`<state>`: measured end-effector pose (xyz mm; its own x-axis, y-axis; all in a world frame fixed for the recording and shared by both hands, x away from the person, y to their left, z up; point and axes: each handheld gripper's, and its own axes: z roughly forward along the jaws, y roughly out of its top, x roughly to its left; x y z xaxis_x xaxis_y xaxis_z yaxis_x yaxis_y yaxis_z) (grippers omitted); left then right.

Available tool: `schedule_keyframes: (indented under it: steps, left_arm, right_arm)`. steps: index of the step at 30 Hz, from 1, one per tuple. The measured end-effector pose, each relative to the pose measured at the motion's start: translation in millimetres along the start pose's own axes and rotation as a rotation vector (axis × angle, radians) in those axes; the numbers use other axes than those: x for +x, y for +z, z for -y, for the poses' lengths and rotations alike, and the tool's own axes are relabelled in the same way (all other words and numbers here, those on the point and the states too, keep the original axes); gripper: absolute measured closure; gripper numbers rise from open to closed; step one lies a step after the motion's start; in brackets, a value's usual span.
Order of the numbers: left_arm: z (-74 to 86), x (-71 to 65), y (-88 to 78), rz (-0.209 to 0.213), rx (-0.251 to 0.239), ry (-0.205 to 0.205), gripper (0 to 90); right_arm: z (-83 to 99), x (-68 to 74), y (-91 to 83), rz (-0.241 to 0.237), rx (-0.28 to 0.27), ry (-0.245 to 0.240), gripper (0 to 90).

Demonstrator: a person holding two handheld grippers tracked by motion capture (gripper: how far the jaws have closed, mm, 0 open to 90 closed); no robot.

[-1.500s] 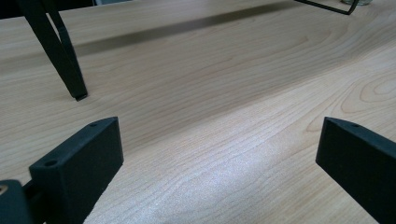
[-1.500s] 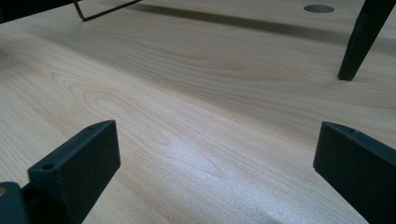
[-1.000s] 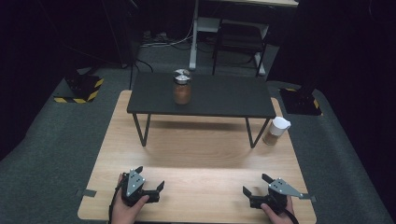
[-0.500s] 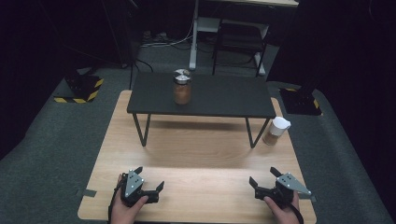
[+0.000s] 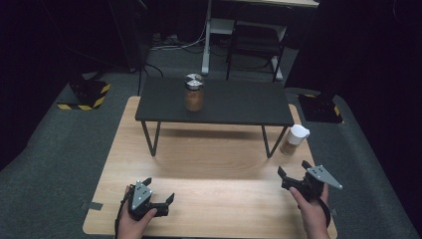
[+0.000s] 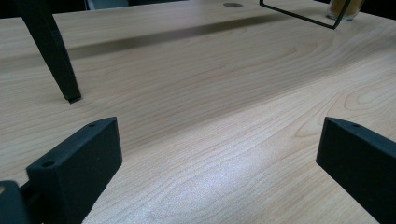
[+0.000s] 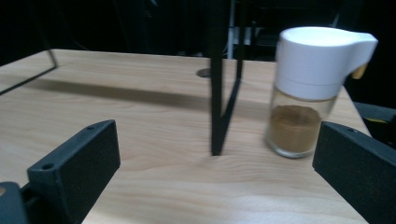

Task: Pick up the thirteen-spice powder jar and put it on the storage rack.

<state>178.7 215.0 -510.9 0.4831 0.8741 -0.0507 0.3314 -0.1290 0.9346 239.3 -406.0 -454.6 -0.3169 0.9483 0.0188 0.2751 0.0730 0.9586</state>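
at the near right corner of the desk [image 5: 214, 164]: right hand-held gripper [image 5: 294, 174], black plastic, two blocky square-ended jaws spread wide with nothing between them, a flat grey three-cornered plate on top, held in a hand [image 5: 311, 214] that enters from the bottom edge. its jaws point toward the shaker.

item, shaker jar [image 5: 293, 140]: clear glass cylinder, about a third full of fine brown powder, closed by a smooth white plastic cap with a side spout; in the right gripper view [image 7: 308, 88] it stands upright on the desk, just ahead of the jaws and toward the right one, not touched, beside a thin black metal leg [image 7: 217, 79] of the riser.

at the near left: left hand-held gripper [image 5: 155, 195], same black build with grey plate, jaws likewise wide apart and holding nothing, low over bare wood; held in the other hand [image 5: 132, 226].

desk: pale wood-grain laminate, rectangular, satin sheen with a soft band of glare across the near half.

riser table [image 5: 214, 102]: matte black rectangular top on slender bent-wire legs, standing on the far half of the desk.

item, second jar [image 5: 193, 93]: glass, filled with brown contents, round silver metal lid, upright on the riser top, left of centre, well apart from both grippers.

floor [image 5: 59, 149]: dark grey carpet.
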Motion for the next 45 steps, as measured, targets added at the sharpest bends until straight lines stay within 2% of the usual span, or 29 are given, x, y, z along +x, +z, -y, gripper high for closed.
schedule_keyframes:
  steps: [3, 8, 19, 23, 28, 33, 41, 42, 45]
  left_arm:
    - [0.2, 0.7, -0.2, 0.002, -0.001, -0.004, 0.5]
    - [0.8, 0.9, -0.8, -0.002, -0.004, -0.010, 0.5]
    - [0.3, -0.7, -0.5, -0.001, -0.001, 0.003, 0.5]
    - [-0.5, -3.1, -0.4, -0.007, 0.005, 0.017, 0.5]
    - [-1.4, -5.8, 0.1, -0.006, 0.010, 0.047, 0.5]
    - [-1.8, -6.2, 0.2, -0.006, 0.012, 0.057, 0.5]
    - [-1.6, -6.5, 0.0, -0.002, 0.012, 0.067, 0.5]
    - [-1.5, -6.5, 0.0, -0.001, 0.011, 0.069, 0.5]
    - [-1.8, -6.9, 0.2, 0.000, 0.012, 0.073, 0.5]
  right_arm:
    - [0.2, -4.0, 11.5, 0.035, 0.004, 0.002, 0.9]
    - [2.6, -12.9, 30.3, 0.058, 0.001, 0.008, 1.0]
    - [6.1, -26.8, 72.3, 0.150, 0.001, 0.014, 4.2]
    - [4.8, -32.8, 84.7, 0.157, -0.001, 0.032, 7.4]
    - [4.2, -32.1, 101.2, 0.182, 0.000, 0.015, 12.8]
    - [5.1, -28.2, 113.9, 0.219, -0.010, 0.007, 19.5]
    - [6.3, -21.8, 122.6, 0.239, -0.034, 0.011, 27.1]
    - [7.3, -20.9, 123.3, 0.249, -0.042, 0.017, 30.2]
    - [6.8, -20.8, 124.2, 0.251, -0.042, 0.023, 30.3]
